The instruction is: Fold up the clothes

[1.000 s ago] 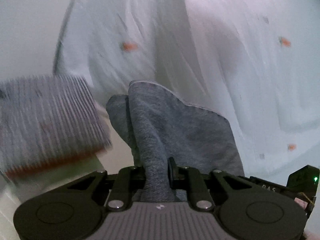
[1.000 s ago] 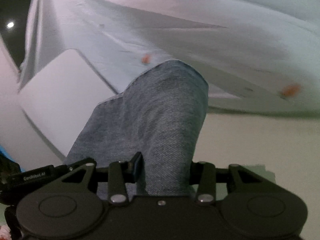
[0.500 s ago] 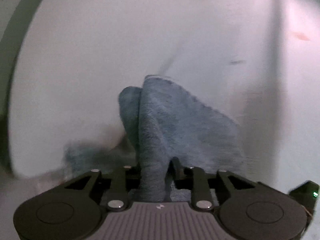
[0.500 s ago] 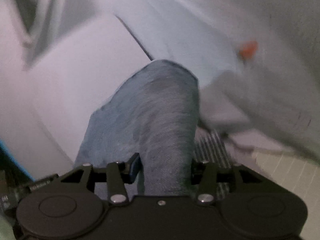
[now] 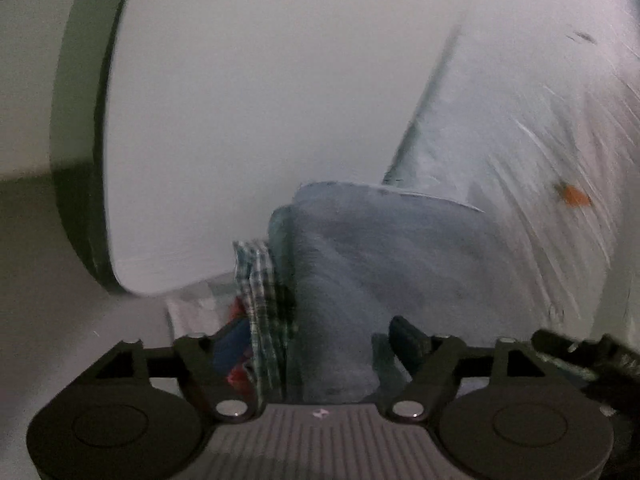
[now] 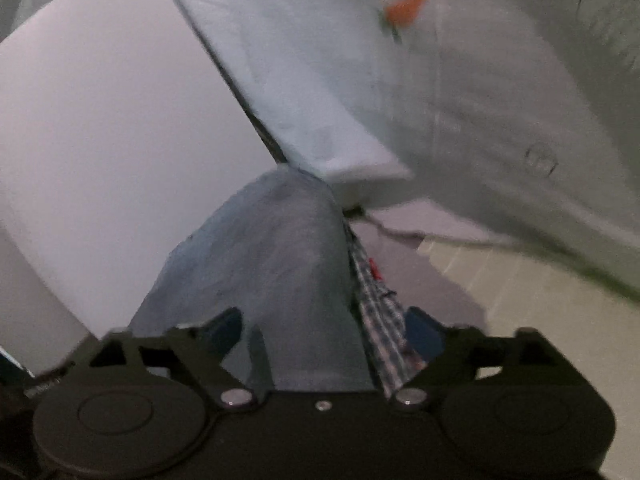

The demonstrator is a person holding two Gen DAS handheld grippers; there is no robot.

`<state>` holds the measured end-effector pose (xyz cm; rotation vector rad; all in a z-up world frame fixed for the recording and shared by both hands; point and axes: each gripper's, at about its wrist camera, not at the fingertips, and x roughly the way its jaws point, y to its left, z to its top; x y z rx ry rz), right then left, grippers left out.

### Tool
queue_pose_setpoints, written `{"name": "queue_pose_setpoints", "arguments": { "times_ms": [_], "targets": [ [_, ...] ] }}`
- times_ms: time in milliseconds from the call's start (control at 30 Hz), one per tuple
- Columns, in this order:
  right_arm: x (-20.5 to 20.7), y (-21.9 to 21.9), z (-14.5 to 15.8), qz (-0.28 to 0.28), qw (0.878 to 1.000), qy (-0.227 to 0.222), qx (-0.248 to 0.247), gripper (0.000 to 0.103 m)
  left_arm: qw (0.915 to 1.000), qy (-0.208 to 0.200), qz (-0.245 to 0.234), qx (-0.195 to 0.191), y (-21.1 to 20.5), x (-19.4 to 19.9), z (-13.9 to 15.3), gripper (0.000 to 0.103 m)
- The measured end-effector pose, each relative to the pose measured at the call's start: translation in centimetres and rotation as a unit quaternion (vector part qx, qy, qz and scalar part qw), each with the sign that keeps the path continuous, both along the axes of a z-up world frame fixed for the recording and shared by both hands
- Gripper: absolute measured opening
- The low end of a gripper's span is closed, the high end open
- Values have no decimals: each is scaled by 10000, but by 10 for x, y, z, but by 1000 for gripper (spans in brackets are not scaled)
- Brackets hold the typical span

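A folded blue denim garment (image 5: 380, 248) lies straight ahead between the fingers of my left gripper (image 5: 316, 344), whose jaws stand apart and open. In the right wrist view the same denim (image 6: 280, 248) bulges up between the spread fingers of my right gripper (image 6: 326, 330), which is open too. A folded plaid cloth (image 5: 260, 292) lies against the denim's side, with red and blue fabric showing under it. The plaid cloth (image 6: 376, 300) runs along the inner side of the right gripper's right finger. Both views are blurred.
A large smooth white object (image 5: 260, 120) stands close behind the clothes, also the white object (image 6: 100, 140) on the right wrist view's left. A pale blue sheet with orange prints (image 5: 520, 160) drapes beside it. A pale tiled floor (image 6: 540, 320) shows at lower right.
Both grippers swung over with the denim to the plaid cloth by the white object. Their jaws, which pinched the denim before, have spread apart.
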<state>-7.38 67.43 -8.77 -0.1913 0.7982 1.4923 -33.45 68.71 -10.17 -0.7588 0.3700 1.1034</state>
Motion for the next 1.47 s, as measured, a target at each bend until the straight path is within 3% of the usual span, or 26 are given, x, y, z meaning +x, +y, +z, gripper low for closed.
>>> {"name": "queue_pose_setpoints", "arguments": {
  "times_ms": [100, 200, 300, 467, 667, 800, 1067, 1467],
  "targets": [
    [-19, -42, 18, -1, 9978, -579, 317, 103, 9978, 272, -317, 511, -33, 6, 22, 103],
    [-37, -90, 36, -43, 9935, -973, 595, 103, 9921, 479, -715, 912, -74, 10, 39, 103],
    [-48, -137, 43, -89, 9904, -1044, 898, 103, 9890, 361, -904, 1110, -116, 6, 51, 103],
    [-64, -225, 52, -321, 9875, -1071, 1114, 103, 9892, 215, -738, 1250, -186, -11, 60, 103],
    [-86, -295, 45, -458, 9835, -1574, 769, 103, 9874, 563, -732, 1285, -252, -17, 59, 103],
    [-97, -332, 36, -607, 9817, -1715, 560, 103, 9879, 582, -836, 1171, -280, -22, 56, 103],
    [-103, -382, 13, -816, 9849, -1524, 133, 103, 9840, 764, -1062, 1212, -320, -35, 49, 103],
    [-104, -390, 17, -792, 9850, -1518, 215, 103, 9815, 704, -1201, 1315, -341, -38, 51, 103]
  ]
}}
